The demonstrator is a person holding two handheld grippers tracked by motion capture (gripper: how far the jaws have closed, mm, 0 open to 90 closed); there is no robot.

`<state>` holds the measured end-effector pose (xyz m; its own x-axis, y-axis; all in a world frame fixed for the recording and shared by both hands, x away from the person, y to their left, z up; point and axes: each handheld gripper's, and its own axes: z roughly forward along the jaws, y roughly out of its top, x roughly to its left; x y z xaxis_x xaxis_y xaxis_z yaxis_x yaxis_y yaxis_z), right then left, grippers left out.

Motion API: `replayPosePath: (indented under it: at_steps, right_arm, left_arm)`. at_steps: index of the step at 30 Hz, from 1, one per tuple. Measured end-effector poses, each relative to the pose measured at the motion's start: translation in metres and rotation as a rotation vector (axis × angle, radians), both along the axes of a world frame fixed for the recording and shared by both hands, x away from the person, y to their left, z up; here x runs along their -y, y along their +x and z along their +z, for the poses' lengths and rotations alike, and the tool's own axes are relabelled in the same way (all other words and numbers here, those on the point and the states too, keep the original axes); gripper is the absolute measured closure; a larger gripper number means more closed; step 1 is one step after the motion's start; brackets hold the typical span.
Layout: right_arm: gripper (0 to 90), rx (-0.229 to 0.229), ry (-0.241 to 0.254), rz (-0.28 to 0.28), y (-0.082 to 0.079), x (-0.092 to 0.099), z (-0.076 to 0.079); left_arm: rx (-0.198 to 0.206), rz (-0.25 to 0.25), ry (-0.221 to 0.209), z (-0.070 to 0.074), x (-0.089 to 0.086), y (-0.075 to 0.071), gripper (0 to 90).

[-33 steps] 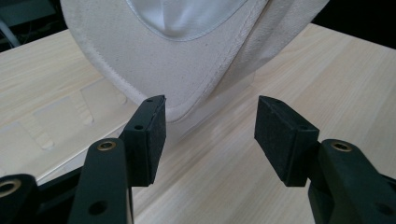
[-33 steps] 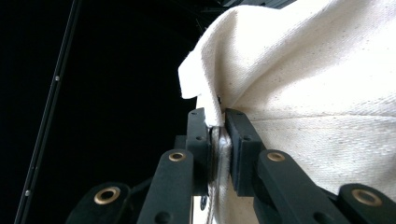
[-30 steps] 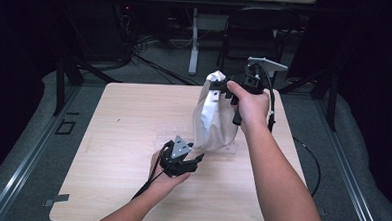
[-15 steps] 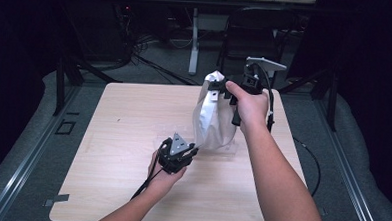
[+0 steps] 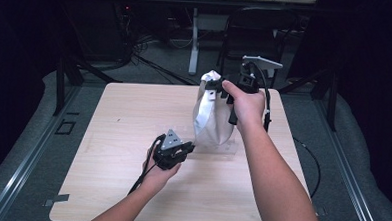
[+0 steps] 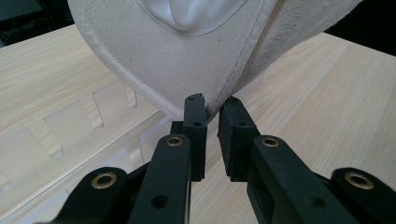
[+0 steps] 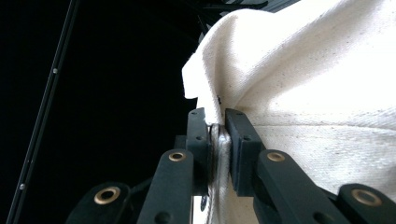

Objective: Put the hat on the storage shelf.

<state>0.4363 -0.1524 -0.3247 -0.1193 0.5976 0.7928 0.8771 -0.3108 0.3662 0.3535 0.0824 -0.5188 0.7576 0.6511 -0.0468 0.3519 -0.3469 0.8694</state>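
Observation:
A white cloth bag [image 5: 211,116] hangs upright over the wooden table [image 5: 123,117]. My right gripper [image 5: 212,85] is shut on the bag's top edge, and in the right gripper view the fabric [image 7: 317,93] is bunched between the jaws of that gripper [image 7: 215,114]. My left gripper [image 5: 190,149] is low at the bag's bottom left corner. Its jaws have just been closing. In the left gripper view they stand almost together at the left gripper [image 6: 211,100], pinching the seamed lower edge of the bag [image 6: 187,56].
A clear slotted plastic plate [image 6: 70,135] lies flat on the table under the bag, showing faintly as the plate [image 5: 225,149] in the high view. A chair and cables stand in the dark beyond the far edge. Bare tabletop spreads to the left and front.
The left gripper's jaws have gone from wide apart to nearly together on the bag's lower edge. The right hand and the bag's top have stayed still.

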Motion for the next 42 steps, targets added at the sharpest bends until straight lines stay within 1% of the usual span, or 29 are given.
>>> replayPosePath:
  at_steps: [4,7,8,9,10,12,16,18,20,22,23,25,26,29,30,32,35,38,39,42]
  right_arm:
    - [81.2,0.001,0.002,-0.004,0.0,-0.001,0.0]
    - [81.1,-0.002,-0.012,0.004,0.002,-0.003,-0.002]
    - [81.1,-0.002,-0.012,0.004,0.002,-0.003,-0.002]
    - [81.1,-0.004,-0.009,0.001,0.002,-0.004,-0.002]
    - [81.0,-0.004,-0.015,0.011,0.002,-0.005,-0.003]
    - [81.0,-0.008,-0.019,0.016,0.002,-0.006,-0.005]
    - [81.0,-0.016,-0.027,0.019,0.003,-0.007,-0.01]
    - [80.9,-0.019,-0.029,0.022,0.003,-0.008,-0.012]
    - [80.9,-0.025,-0.03,0.024,0.004,-0.009,-0.015]
    - [81.0,-0.024,-0.031,0.029,0.004,-0.009,-0.017]
    - [80.9,-0.024,-0.027,0.022,0.005,-0.009,-0.018]
    - [81.0,-0.027,-0.023,0.022,0.006,-0.008,-0.02]
    - [81.0,-0.028,-0.022,0.02,0.006,-0.007,-0.021]
    - [81.0,-0.026,-0.018,0.02,0.006,-0.005,-0.022]
    - [80.9,-0.026,-0.016,0.012,0.006,-0.005,-0.022]
    - [80.9,-0.026,-0.017,0.012,0.006,-0.005,-0.022]
    - [80.8,-0.025,-0.017,0.015,0.006,-0.006,-0.022]
    - [80.8,-0.023,-0.018,0.018,0.005,-0.007,-0.022]
    - [80.7,-0.024,-0.019,0.02,0.005,-0.008,-0.022]
    - [80.4,-0.024,-0.018,0.022,0.005,-0.008,-0.023]
  left_arm:
    - [-0.003,0.001,-0.001,-0.001,0.0,0.001,82.2]
    - [-0.014,0.005,-0.003,-0.002,0.0,0.002,82.2]
    - [-0.024,0.002,-0.003,-0.002,-0.002,0.003,82.2]
    - [-0.031,0.012,-0.008,-0.003,-0.003,0.003,82.3]
    - [-0.038,0.013,-0.005,-0.004,-0.003,0.003,82.8]
    - [-0.043,0.027,-0.007,-0.006,-0.004,0.002,83.4]
    - [-0.07,0.05,-0.029,-0.011,-0.006,0.002,83.4]
    - [-0.064,0.052,-0.031,-0.013,-0.006,0.001,83.0]
    - [-0.066,0.046,-0.022,-0.013,-0.006,-0.001,81.1]
    - [-0.056,0.046,-0.008,-0.013,-0.005,-0.003,74.6]
    - [-0.05,0.043,0.001,-0.013,-0.005,-0.004,71.5]
    - [-0.031,0.032,0.014,-0.012,-0.003,-0.008,64.2]
    - [-0.024,0.028,0.022,-0.011,-0.002,-0.01,62.1]
    - [0.026,0.032,0.018,-0.005,0.001,-0.016,55.0]
    - [0.034,0.035,0.014,-0.003,0.003,-0.016,53.0]
    - [0.042,0.038,0.009,0.002,0.007,-0.016,51.2]
    - [0.062,0.055,0.011,0.008,0.012,-0.013,50.8]
    - [0.057,0.072,0.026,0.01,0.016,-0.008,52.8]
    - [0.055,0.076,0.023,0.009,0.017,-0.007,57.4]
    - [0.06,0.085,0.04,0.008,0.018,-0.006,66.7]
